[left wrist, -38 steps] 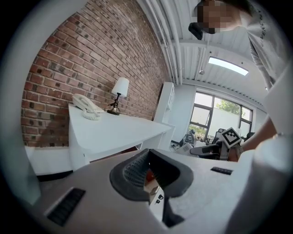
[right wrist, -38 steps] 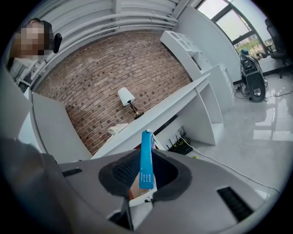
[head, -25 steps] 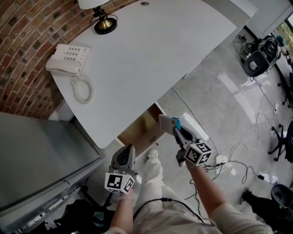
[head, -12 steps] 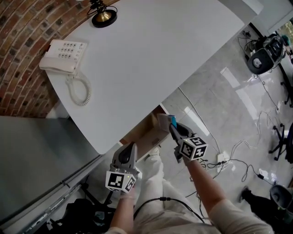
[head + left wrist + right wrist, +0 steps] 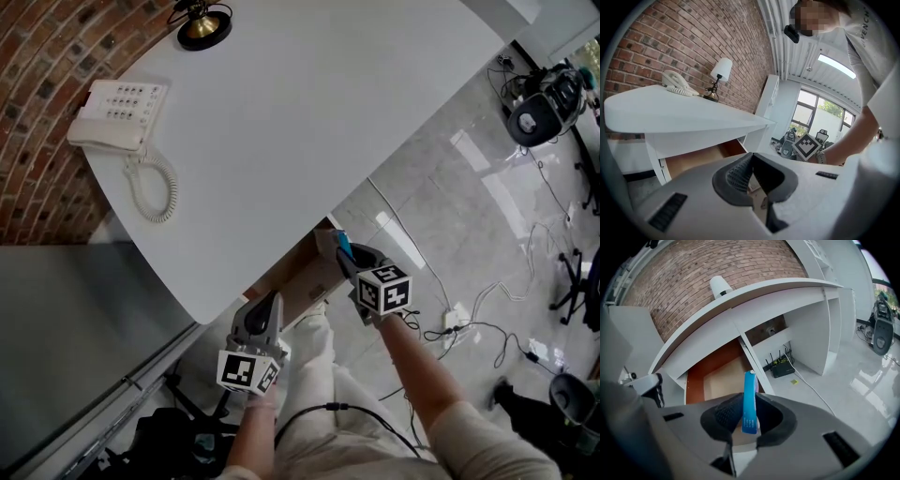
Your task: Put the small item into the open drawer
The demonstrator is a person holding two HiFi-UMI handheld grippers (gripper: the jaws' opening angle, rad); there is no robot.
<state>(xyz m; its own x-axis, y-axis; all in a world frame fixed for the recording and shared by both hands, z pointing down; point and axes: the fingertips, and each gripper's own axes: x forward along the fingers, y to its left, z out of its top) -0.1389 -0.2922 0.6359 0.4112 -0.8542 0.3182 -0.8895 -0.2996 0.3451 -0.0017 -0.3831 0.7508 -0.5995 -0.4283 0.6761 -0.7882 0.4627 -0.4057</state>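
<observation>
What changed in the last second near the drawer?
The right gripper carried the flat blue item down toward the open brown-lined drawer under the white desk. Its jaws have just loosened slightly, with the item still held between them. The left gripper barely moved, jaws shut and empty.

The shell of your right gripper point(image 5: 751, 397) is matt grey plastic, its pads point(image 5: 729, 413) dark and ribbed. Between them, the small item point(image 5: 749, 414) looks like glossy blue plastic. Ahead, the drawer point(image 5: 721, 378) is matt brown wood under a smooth white desk point(image 5: 764, 296). Beyond it is a rough red brick wall point(image 5: 717, 263), and to the right are glossy floor tiles point(image 5: 862, 376).
</observation>
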